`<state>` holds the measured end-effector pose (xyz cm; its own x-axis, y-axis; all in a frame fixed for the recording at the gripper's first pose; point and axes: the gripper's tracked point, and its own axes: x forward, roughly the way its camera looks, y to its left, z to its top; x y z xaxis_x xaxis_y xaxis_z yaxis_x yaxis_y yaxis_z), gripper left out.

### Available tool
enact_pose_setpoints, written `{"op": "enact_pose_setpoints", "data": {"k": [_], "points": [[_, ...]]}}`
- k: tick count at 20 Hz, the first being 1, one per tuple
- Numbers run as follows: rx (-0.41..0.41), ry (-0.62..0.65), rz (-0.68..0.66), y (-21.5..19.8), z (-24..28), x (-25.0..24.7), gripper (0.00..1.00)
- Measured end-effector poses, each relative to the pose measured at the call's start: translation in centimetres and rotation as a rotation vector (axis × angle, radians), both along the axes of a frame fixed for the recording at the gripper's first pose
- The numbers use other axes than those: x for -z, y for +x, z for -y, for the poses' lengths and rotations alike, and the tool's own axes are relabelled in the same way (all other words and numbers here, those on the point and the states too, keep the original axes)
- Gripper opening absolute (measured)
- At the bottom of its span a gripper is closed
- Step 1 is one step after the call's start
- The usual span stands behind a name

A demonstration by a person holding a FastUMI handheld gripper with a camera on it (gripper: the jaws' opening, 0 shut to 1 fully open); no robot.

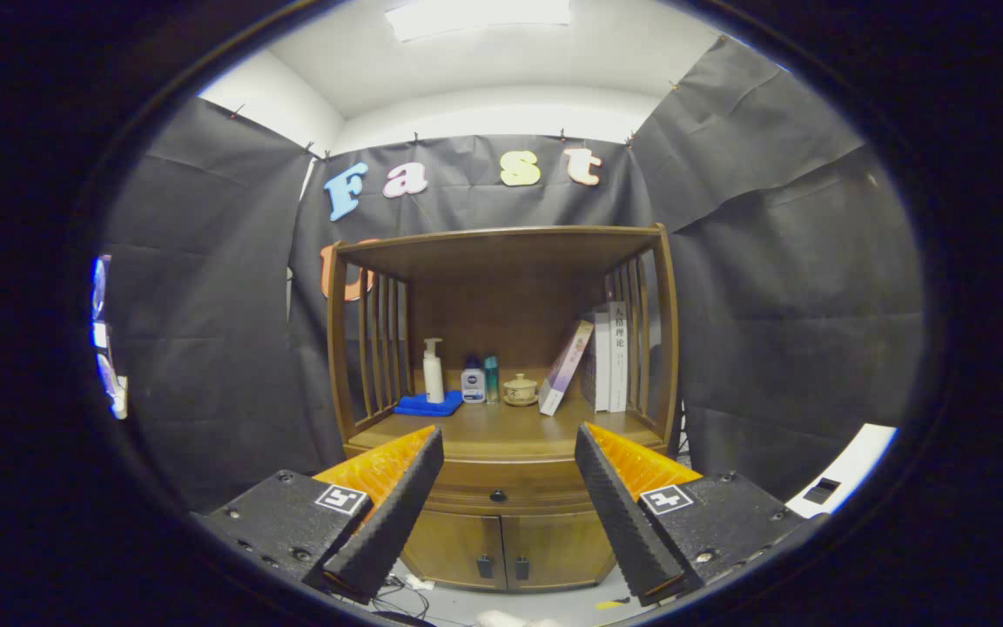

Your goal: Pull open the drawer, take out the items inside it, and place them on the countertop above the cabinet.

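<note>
Approach is the step in hand: the drawer (499,496) is shut, its small dark knob (498,495) sitting in the middle of the front just under the countertop (501,431), and nothing has been taken out yet. Whatever lies inside is hidden. The gripper (508,448) hangs well back from the wooden cabinet (501,366), fingers spread wide with nothing between them, and the drawer front shows in the gap between the fingertips. By my reckoning the next move calls for coming forward and down a little, lining the knob up midway between the fingers, and narrowing them a good deal, since the knob is small against the present spread; then a straight pull back along the drawer's run. The room in front of the cabinet looks free for that pull, though loose cables (401,596) lie on the floor below the two lower doors (506,549). The countertop is partly taken at the back: a pump bottle (434,370) on a blue cloth (428,405), two small bottles (480,381), a little lidded pot (520,389), a leaning book (565,367) and upright books (610,357). Its front strip is bare wood and looks the likely place for setting things down. Slatted sides and the shelf roof (501,241) fence that space, so entry is from the front, under the roof.
</note>
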<state>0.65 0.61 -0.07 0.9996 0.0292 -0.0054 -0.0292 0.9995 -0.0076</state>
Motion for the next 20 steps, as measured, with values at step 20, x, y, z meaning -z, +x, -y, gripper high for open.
{"op": "enact_pose_setpoints", "data": {"k": [20], "points": [[-0.056, -0.002, -0.063, 13.3, -2.1, 13.0, 0.98]]}}
